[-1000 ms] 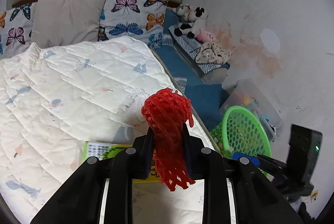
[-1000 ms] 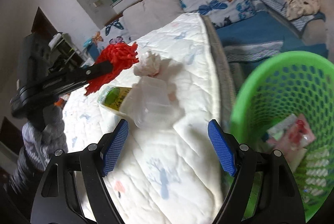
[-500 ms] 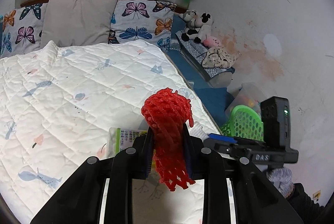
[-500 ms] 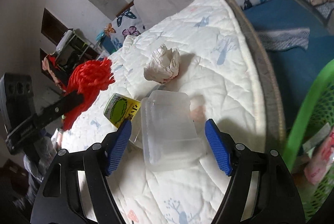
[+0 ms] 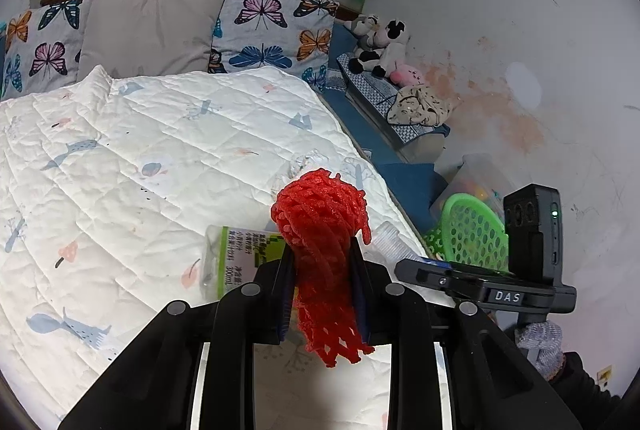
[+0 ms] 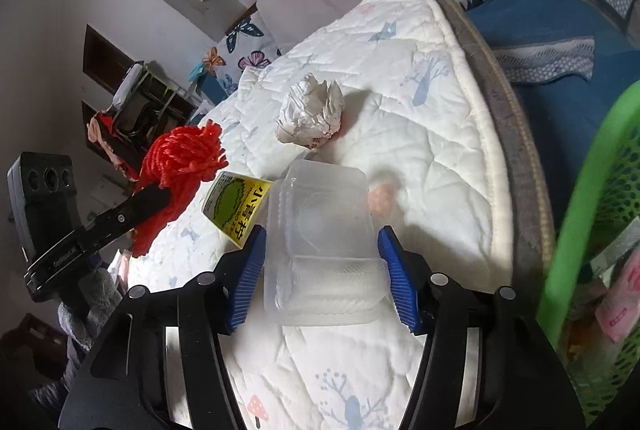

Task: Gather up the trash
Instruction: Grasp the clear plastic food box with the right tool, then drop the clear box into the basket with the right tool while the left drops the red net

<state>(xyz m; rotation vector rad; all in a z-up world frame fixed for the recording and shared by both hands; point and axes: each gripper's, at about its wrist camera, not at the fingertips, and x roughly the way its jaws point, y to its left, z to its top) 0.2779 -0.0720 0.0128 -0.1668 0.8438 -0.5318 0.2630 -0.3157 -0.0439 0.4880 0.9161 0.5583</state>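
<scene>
Red foam netting sits pinched in my left gripper, held above the quilted mattress. My right gripper is spread wide around a clear plastic container lying on the mattress, blue pads just beside its walls. Crumpled paper lies beyond; the green basket stands off the bed's edge.

Bright red mesh netting fills the centre; a yellow-and-green label wraps the bottle. The quilt is white (pale blue and pink prints), pillows upper centre carry multicoloured butterflies, the basket is lime green.
</scene>
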